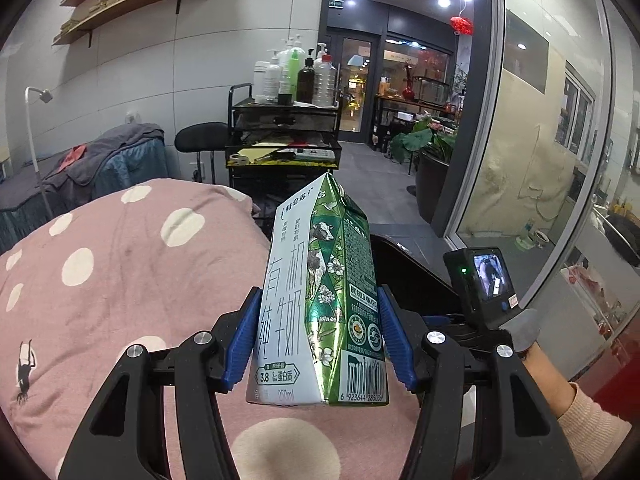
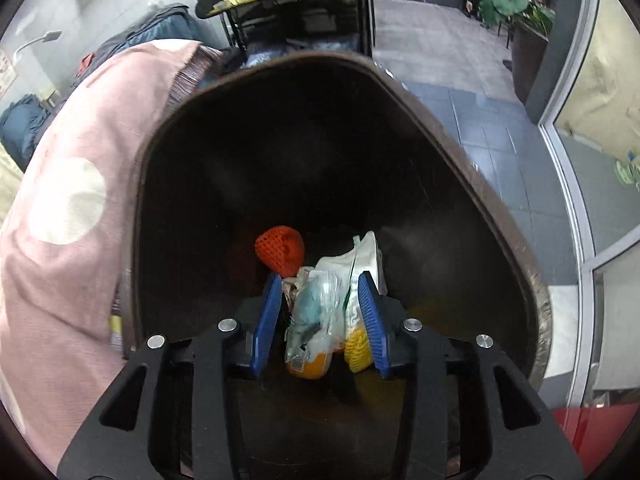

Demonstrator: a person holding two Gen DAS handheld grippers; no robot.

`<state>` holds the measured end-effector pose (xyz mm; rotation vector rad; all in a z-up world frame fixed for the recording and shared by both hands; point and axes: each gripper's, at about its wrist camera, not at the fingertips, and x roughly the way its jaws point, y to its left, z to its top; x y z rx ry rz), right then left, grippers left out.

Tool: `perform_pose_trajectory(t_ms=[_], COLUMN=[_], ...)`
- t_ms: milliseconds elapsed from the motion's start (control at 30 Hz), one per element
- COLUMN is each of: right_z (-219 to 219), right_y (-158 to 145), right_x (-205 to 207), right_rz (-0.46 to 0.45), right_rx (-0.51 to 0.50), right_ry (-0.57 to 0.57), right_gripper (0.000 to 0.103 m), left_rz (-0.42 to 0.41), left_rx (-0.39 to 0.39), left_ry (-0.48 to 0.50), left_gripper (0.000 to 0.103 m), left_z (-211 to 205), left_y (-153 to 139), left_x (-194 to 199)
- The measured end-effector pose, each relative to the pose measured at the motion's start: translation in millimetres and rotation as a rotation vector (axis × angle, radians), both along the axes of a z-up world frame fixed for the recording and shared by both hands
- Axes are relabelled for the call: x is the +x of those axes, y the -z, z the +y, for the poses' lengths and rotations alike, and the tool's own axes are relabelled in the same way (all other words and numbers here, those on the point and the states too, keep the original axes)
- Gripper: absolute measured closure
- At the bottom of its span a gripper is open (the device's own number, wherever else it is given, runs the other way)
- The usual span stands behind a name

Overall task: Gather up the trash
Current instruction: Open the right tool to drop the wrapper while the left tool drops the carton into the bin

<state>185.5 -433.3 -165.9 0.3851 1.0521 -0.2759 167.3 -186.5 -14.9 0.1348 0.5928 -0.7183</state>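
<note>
A green and white milk carton [image 1: 288, 300] stands upright between the blue pads of my left gripper [image 1: 318, 292], which is shut on its sides, above pink bedding. My right gripper [image 2: 319, 278] points down into a dark brown trash bin [image 2: 460, 152]. Its jaws stand apart, and a crumpled clear and white wrapper [image 2: 320, 312] lies between them with a gap at the left pad [image 2: 266, 320]. An orange foam net [image 2: 280, 250] and a yellow foam net [image 2: 356, 350] lie in the bin too. In the left wrist view, the bin's dark rim [image 1: 408, 272] shows right of the carton.
Pink polka-dot bedding [image 1: 120, 280] fills the left side and touches the bin. A black cart [image 1: 284, 132] loaded with bottles stands behind, with a black stool [image 1: 200, 140] beside it. A glass wall [image 1: 540, 160] and a potted plant [image 1: 432, 148] are on the right, over grey floor tiles [image 2: 480, 120].
</note>
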Motion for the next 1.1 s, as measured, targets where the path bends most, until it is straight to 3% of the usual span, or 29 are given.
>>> perform_pose_trajectory(t_ms=[167, 400, 533, 800, 833, 867, 933, 1100], right_z=[-4.6, -15.9, -24.4, -38.9, -40.1, -41.0, -43.3, -52.9], right_y=[0.1, -25.5, -43.6, -67.8, -70.1, -72.4, -77.4, -84.5], right_x=[-11.3, -38.5, -55.2, -84.2, -86.9, -89.5, -97.0, -111.8], right_rz=[-0.019, -0.095, -0.138, -0.200, -0.203, -0.207, -0.224, -0.246], right_rx=[0.003, -0.013, -0.025, -0.036, -0.048, -0.061, -0.088, -0.103], right_ry=[0.018, 0.065, 0.095, 0.154, 0.162, 0.172, 0.200, 0.239], right_gripper=[0.062, 0.062, 0.062, 0.062, 0.058, 0.047, 0.039, 0.037], left_rz=[0.042, 0.080, 0.097, 0.206, 0.215, 0.221, 0.229, 0.292], left_rx=[0.007, 0.010, 0.051, 0.122, 0.133, 0.149, 0.187, 0.240], left_ry=[0.041, 0.075, 0.095, 0.116, 0.119, 0.121, 0.127, 0.141], left_gripper=[0.047, 0.047, 0.047, 0.047, 0.047, 0.047, 0.047, 0.047], left_z=[-23.6, -50.3, -73.2, -111.8, -115.9, -120.8, -130.9, -147.5], left_y=[7.4, 15.4, 24.5, 53.7, 57.1, 60.4, 67.9, 84.6], left_x=[-3.2, -4.0, -4.8, 4.0, 5.0, 6.1, 8.3, 17.3])
